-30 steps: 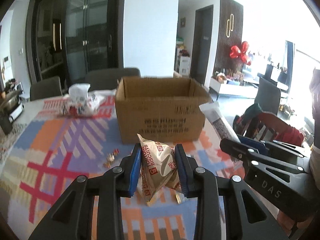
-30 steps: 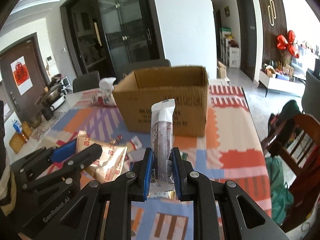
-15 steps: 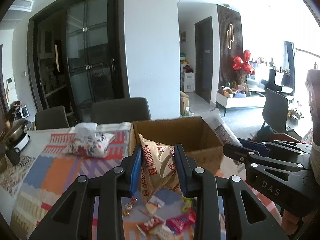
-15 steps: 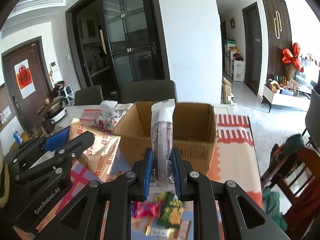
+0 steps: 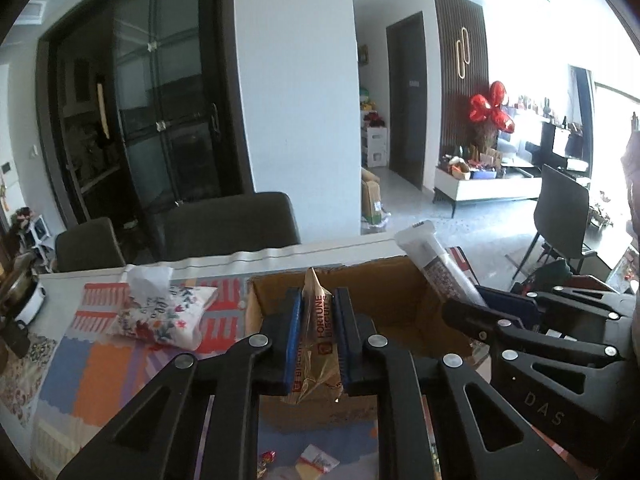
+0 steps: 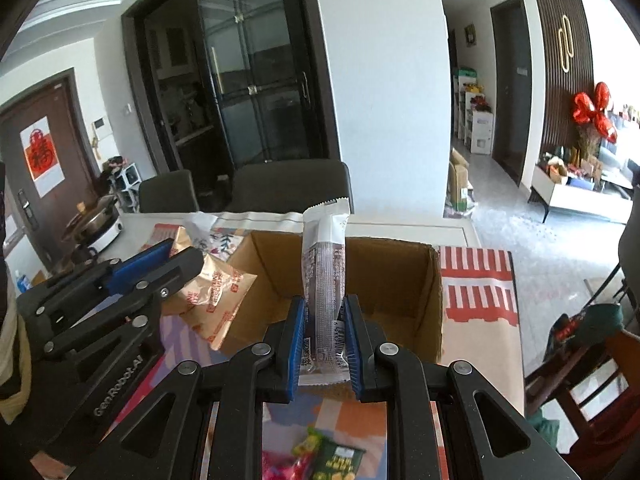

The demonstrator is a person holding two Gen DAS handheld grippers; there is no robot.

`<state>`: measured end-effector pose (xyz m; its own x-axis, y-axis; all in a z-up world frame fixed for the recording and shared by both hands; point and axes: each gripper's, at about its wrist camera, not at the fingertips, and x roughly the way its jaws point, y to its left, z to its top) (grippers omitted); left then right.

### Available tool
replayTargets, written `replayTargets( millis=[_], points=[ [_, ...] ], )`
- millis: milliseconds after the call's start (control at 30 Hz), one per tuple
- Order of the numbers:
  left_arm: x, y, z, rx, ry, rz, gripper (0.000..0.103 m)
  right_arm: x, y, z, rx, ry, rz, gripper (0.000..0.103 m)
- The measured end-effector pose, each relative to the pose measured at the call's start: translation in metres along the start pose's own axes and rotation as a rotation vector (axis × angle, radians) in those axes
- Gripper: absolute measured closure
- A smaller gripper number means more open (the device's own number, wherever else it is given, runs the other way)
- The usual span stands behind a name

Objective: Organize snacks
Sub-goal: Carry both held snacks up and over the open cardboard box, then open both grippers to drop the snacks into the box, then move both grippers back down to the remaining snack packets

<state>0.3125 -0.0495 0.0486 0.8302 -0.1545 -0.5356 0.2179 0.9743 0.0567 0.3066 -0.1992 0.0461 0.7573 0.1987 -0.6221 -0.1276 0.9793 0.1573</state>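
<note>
My left gripper (image 5: 317, 308) is shut on a tan Fortune Biscuits bag (image 5: 318, 344) and holds it over the near left part of the open cardboard box (image 5: 396, 280). My right gripper (image 6: 323, 312) is shut on a white and brown snack bar wrapper (image 6: 324, 276), upright above the box (image 6: 392, 280). The left gripper (image 6: 152, 264) with the biscuit bag (image 6: 216, 292) shows at the left of the right wrist view. The right gripper (image 5: 480, 304) and the bar (image 5: 436, 264) show at the right of the left wrist view.
A floral tissue pack (image 5: 160, 312) lies left of the box on the patterned tablecloth (image 5: 100, 368). Loose small snacks lie near the front edge (image 6: 324, 456) (image 5: 312, 460). Dark chairs (image 5: 228, 220) stand behind the table. A pot (image 6: 96, 224) sits far left.
Both grippers have risen and moved forward with their snacks, from in front of the box to above its opening.
</note>
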Motion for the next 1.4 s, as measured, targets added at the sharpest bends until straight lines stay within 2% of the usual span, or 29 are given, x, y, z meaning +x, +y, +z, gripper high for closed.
replayTargets(
  millis=[167, 200, 233, 267, 300, 333, 400, 467, 933, 1100, 1400],
  points=[
    [0.024, 0.002, 0.010, -0.012, 0.052, -0.007, 0.084, 0.021, -0.014, 0.008, 0.034, 0.036, 0.005, 0.083],
    [0.028, 0.003, 0.011, -0.016, 0.060, -0.008, 0.077, 0.025, -0.015, 0.010, 0.034, 0.043, 0.003, 0.083],
    [0.031, 0.004, 0.011, -0.019, 0.063, -0.003, 0.062, 0.027, -0.017, 0.010, 0.035, 0.047, -0.001, 0.082],
    [0.033, 0.005, 0.012, -0.020, 0.067, 0.010, 0.053, 0.029, -0.019, 0.011, 0.038, 0.045, -0.013, 0.082],
    [0.033, 0.006, 0.011, -0.024, 0.064, 0.018, 0.045, 0.031, -0.019, 0.010, 0.039, 0.045, -0.027, 0.072],
    [0.031, 0.008, 0.011, -0.033, 0.057, 0.031, 0.045, 0.031, -0.018, 0.011, 0.038, 0.040, -0.038, 0.051],
    [0.026, 0.010, 0.006, -0.041, 0.070, 0.027, 0.043, 0.028, -0.022, 0.010, 0.036, 0.012, -0.079, 0.046],
    [0.019, 0.012, 0.000, -0.048, 0.077, 0.023, 0.041, 0.024, -0.024, 0.006, 0.030, 0.013, -0.079, 0.046],
    [-0.061, 0.008, -0.043, 0.024, -0.025, 0.053, 0.033, -0.034, -0.005, -0.042, 0.013, -0.051, -0.054, 0.046],
    [-0.082, 0.010, -0.061, 0.008, -0.021, 0.044, 0.033, -0.052, 0.006, -0.058, -0.002, -0.065, -0.050, 0.046],
    [-0.102, 0.014, -0.104, -0.007, 0.019, 0.047, 0.033, -0.066, 0.029, -0.098, -0.063, -0.033, -0.042, 0.043]
  ],
)
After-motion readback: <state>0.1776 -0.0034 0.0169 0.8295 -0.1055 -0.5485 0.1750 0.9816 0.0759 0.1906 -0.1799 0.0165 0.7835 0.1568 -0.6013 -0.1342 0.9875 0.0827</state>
